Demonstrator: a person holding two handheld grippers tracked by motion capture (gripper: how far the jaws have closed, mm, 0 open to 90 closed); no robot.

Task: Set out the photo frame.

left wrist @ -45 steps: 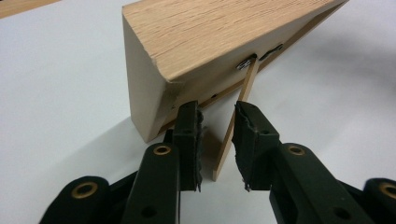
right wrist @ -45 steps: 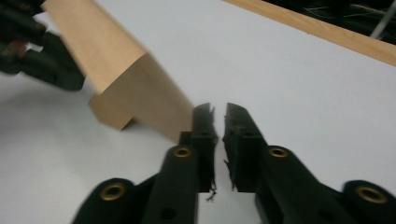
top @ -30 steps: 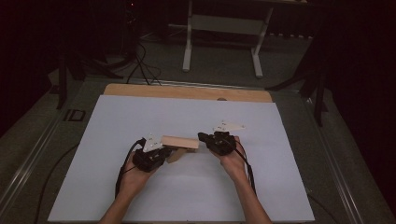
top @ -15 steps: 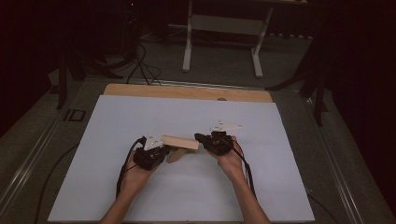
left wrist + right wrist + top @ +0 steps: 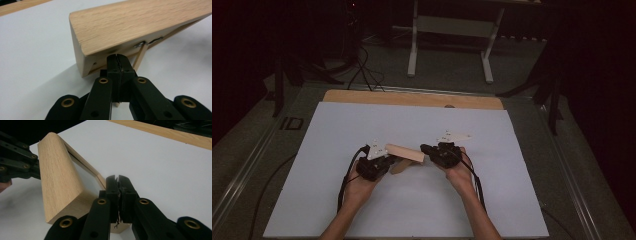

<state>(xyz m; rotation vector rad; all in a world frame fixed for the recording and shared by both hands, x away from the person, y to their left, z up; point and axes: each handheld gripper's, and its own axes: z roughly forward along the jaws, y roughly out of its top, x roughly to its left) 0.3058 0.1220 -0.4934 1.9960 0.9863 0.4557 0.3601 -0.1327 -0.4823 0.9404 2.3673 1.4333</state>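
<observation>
- We see a wooden piece [image 5: 404,152] raised over the middle of the white counter [image 5: 337,130], between two hand-held grippers.
- In the high view the left hand-held gripper [image 5: 384,161] meets the piece at its left end and the right hand-held gripper [image 5: 426,149] meets it at its right end, with a hand [image 5: 357,187] behind the left gripper and the other hand [image 5: 459,172] behind the right one.
- In the left gripper view its black jaws are pressed together with next to no gap, their tips at a thin wooden edge under the piece's broad top face. We take them to be pinching that edge.
- In the right gripper view its jaws are likewise closed tight, their tips at the thin rim of the piece beside its rounded thick side. We read that as a grip too.
- The same view shows the left gripper's black links at the far end of the piece.
- A bare wooden strip [image 5: 412,98] runs along the counter's far edge.
- The piece's underside looks hollow, with a metal fitting [image 5: 139,45] inside; we cannot tell what it is.
</observation>
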